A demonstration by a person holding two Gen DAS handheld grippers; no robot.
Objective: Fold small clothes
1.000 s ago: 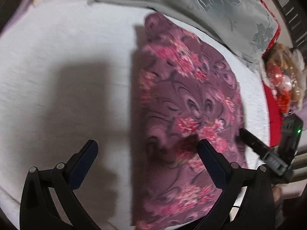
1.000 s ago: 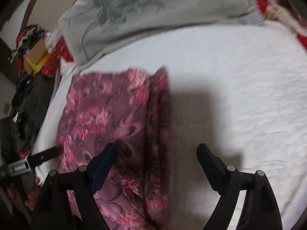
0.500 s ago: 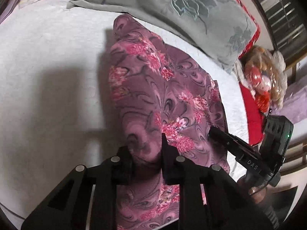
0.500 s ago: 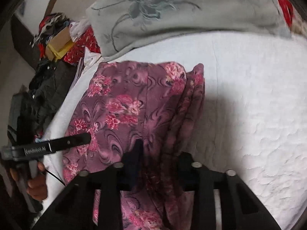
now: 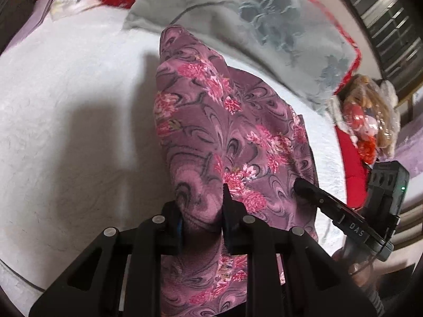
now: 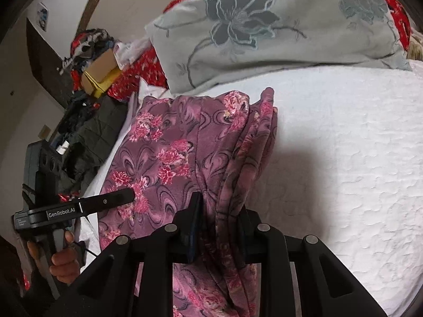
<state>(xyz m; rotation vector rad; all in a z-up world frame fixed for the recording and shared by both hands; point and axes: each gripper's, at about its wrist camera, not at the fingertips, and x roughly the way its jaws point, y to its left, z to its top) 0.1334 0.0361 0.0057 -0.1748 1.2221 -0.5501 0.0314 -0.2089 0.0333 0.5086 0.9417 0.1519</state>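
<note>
Garment (image 5: pixel 224 137) on bed (image 5: pixel 66 132), pinched by both hand-held grippers.
Left hand-held gripper (image 5: pixel 202 211) and right hand-held gripper (image 6: pixel 219 216) side by side at near edge; pillow (image 6: pixel 264 26) behind.

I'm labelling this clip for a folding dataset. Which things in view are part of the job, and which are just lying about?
In the job:
purple floral garment, lifted in folds
left gripper, clamped on one edge
right gripper, clamped on the other
white bedspread as work surface

Lying about:
grey flowered pillow
cardboard box
dark jacket
wrapped stuffed toy
</note>
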